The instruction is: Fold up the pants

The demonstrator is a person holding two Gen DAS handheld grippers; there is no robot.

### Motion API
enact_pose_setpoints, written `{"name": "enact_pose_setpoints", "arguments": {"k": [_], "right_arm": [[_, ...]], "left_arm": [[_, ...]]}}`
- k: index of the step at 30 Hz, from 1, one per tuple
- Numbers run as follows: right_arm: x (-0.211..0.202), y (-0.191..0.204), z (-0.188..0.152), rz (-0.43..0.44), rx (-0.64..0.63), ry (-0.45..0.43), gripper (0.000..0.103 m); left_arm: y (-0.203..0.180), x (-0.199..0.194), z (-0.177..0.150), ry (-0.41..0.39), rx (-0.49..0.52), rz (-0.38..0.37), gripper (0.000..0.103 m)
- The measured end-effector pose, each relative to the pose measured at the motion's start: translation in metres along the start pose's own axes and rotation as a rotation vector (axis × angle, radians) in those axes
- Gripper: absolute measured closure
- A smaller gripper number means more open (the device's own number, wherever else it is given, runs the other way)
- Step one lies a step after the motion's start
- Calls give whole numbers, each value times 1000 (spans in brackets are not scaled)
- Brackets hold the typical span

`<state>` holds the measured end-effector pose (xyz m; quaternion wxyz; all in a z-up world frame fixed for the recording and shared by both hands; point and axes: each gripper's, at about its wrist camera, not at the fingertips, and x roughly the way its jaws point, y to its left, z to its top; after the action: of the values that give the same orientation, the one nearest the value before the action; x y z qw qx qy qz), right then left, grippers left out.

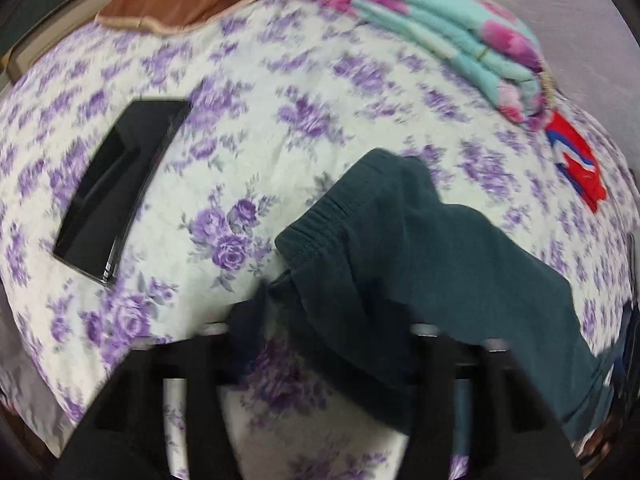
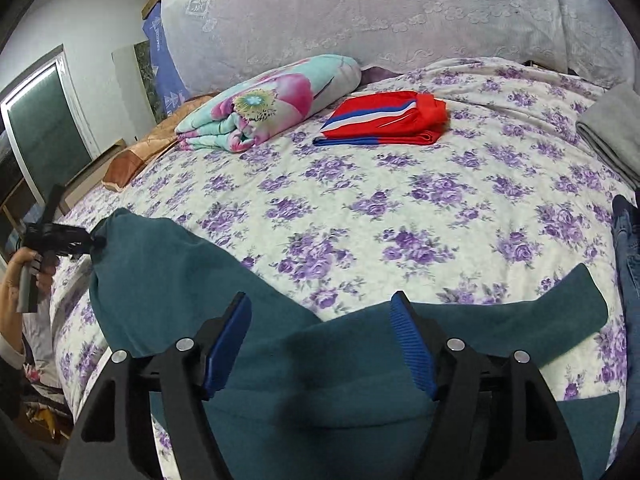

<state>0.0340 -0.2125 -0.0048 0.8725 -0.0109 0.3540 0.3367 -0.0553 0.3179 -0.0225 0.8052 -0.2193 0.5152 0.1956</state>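
Now, left view: your left gripper (image 1: 332, 344) has cloth of the teal pants (image 1: 420, 248) between its blurred fingers; grip unclear, so pinch firmly. Right view: your right gripper (image 2: 320, 344) gapes above the pants by the bed's (image 2: 400, 208) near edge; lower, then close.

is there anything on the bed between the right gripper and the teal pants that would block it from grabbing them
Nothing visible does. The right gripper hangs directly over the teal pants, blue pads spread wide with only that cloth beneath. The folded red shorts and floral blanket lie farther up the bed, well clear.
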Motion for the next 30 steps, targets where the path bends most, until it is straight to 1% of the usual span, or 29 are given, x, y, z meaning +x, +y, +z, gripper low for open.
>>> {"name": "enact_pose_setpoints", "arguments": {"k": [1, 3, 5, 7, 8, 10, 11, 12, 13, 14, 15, 16, 17, 18, 19, 20, 21, 22, 23, 24, 25, 27, 29, 30], "right_arm": [[1, -2, 0, 3, 3, -1, 31], [-7, -4, -2, -4, 4, -5, 31], [-8, -7, -3, -10, 12, -4, 31], [-8, -10, -3, -17, 23, 5, 30], [-5, -13, -4, -35, 36, 18, 30], [-1, -20, -4, -59, 69, 41, 30], [0, -26, -4, -65, 96, 49, 30], [-1, -30, -4, -68, 112, 47, 30], [-6, -35, -2, -84, 130, 32, 30], [-11, -39, -1, -104, 141, 16, 30], [-18, -44, 1, -128, 155, -4, 30], [-25, -50, 3, -153, 173, -24, 30], [-34, -59, 6, -188, 203, -44, 30], [-42, -67, 7, -216, 232, -58, 30], [-51, -76, 7, -243, 265, -70, 30], [-57, -82, 7, -258, 287, -72, 31], [-62, -89, 5, -271, 308, -72, 31], [-66, -95, 2, -282, 331, -72, 31], [-69, -100, -2, -291, 355, -64, 32], [-71, -105, -6, -300, 373, -54, 39], [-71, -109, -9, -311, 389, -42, 41], [-67, -112, -12, -337, 400, -11, 50], [-62, -109, -8, -348, 387, -2, 59], [-59, -108, -4, -358, 384, 1, 60]], "left_arm": [[-1, -1, 0, -12, -9, 19, 77], [-6, -10, -3, -40, -1, 52, 90], [-10, -27, -11, -84, 18, 91, 94], [-10, -45, -22, -121, 35, 128, 94], [-9, -49, -23, -128, 37, 139, 92], [-5, -46, -28, -142, 43, 209, 90], [-3, -34, -31, -118, 56, 284, 90], [-2, -24, -33, -85, 61, 313, 90], [1, -17, -35, -60, 50, 305, 90], [4, -17, -37, -60, 19, 251, 90], [5, -21, -38, -77, 0, 214, 90], [3, -27, -39, -104, -5, 206, 87], [0, -32, -40, -129, -1, 212, 76], [-5, -42, -42, -173, 12, 218, 63], [-13, -51, -44, -223, 38, 218, 59], [-20, -57, -47, -257, 66, 213, 51], [-29, -64, -51, -289, 99, 199, 43], [-42, -71, -57, -325, 139, 166, 40], [-50, -74, -61, -343, 160, 140, 35], [-61, -76, -65, -356, 189, 103, 32], [-76, -75, -73, -358, 238, 52, 31], [-103, -68, -81, -342, 315, -9, 30], [-131, -61, -95, -325, 419, -60, 30], [-145, -57, -102, -318, 467, -67, 30]]}}
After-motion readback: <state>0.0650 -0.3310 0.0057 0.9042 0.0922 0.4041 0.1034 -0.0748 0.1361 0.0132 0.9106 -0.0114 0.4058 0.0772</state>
